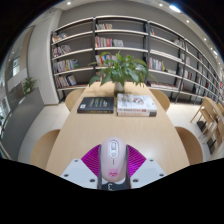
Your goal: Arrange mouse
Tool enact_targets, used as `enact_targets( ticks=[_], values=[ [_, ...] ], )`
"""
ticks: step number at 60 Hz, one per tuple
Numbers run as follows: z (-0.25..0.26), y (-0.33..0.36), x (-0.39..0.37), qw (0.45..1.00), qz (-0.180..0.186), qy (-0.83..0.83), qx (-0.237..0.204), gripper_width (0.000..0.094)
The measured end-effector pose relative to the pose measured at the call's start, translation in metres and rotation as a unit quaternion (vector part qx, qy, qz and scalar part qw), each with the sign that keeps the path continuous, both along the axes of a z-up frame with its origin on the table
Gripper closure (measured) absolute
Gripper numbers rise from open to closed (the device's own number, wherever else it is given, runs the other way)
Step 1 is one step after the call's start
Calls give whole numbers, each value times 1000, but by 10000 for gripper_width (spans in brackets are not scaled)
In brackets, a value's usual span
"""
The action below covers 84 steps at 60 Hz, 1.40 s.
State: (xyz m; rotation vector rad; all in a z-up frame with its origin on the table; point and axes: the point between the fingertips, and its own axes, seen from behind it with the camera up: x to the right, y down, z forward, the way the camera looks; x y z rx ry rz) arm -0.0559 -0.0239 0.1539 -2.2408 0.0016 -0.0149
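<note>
fingers clamped on mouse, placement pending

fingers (113, 166) pinch the mouse (114, 159) from both sides, pink pads touching it. mouse is white, smooth, with a grey wheel line, held above the near table (70, 140) edge. judged: grasp done, set-down left. beyond: two books (116, 104), then plant (122, 68), bookshelves (120, 40).

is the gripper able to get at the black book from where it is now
Probably not yet: the gripper already has the mouse between its fingers, and the black book lies well beyond, though the table between looks free.
</note>
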Motion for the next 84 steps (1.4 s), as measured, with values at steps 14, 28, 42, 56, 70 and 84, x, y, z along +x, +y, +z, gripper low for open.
enact_targets(
  ticks=[14, 28, 42, 56, 70, 84],
  values=[
    [-138, -45, 3, 994, 4, 15, -106, 614],
    [-170, -60, 2, 992, -2, 15, -125, 525],
    [-161, -66, 5, 990, 2, -6, -139, 63],
    [-61, -73, 0, 997, 7, -4, -71, 65],
    [37, -124, 12, 1000, -12, -21, -7, 66],
    [52, -180, 17, 999, -34, -38, 2, 69]
  ],
)
